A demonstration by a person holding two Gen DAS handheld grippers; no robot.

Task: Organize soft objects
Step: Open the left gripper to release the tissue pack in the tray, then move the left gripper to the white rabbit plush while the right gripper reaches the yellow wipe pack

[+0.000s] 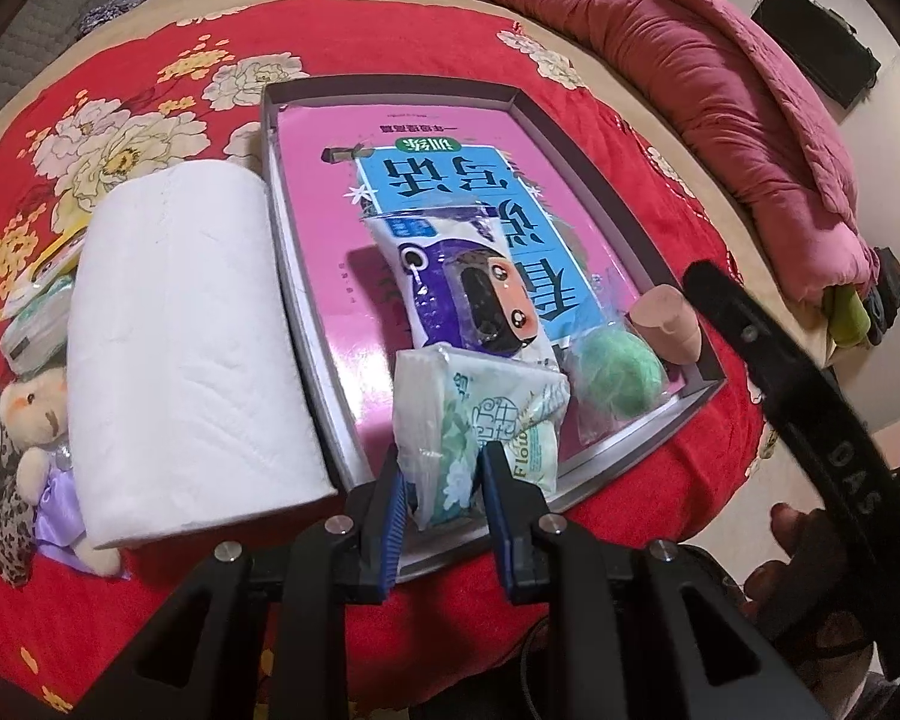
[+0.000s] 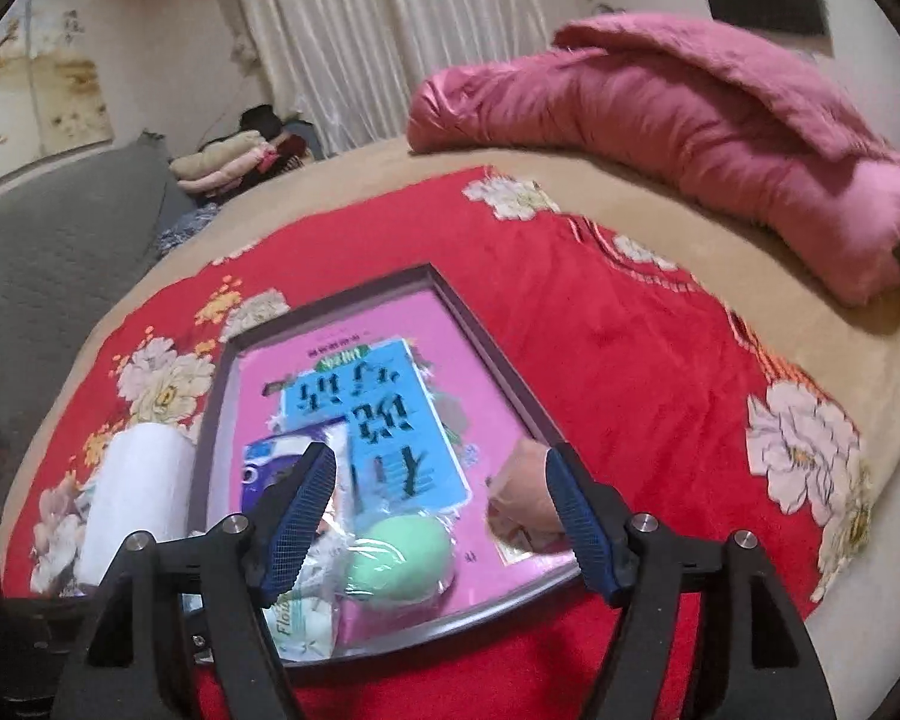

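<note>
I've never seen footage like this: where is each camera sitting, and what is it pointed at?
Left wrist: rides the left tongs, facing the tray; they grip a tissue pack; a hand shows at right.
Right wrist: rides the open right tongs, above the tray's near edge.
Shared: tray, green ball, paper roll, pink quilt.

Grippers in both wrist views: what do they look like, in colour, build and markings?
Left gripper and right gripper match: matte black angular bodies with triangular cutouts, silver round bolts, blue ribbed finger pads. A black strap bears pale letters "DAS".
</note>
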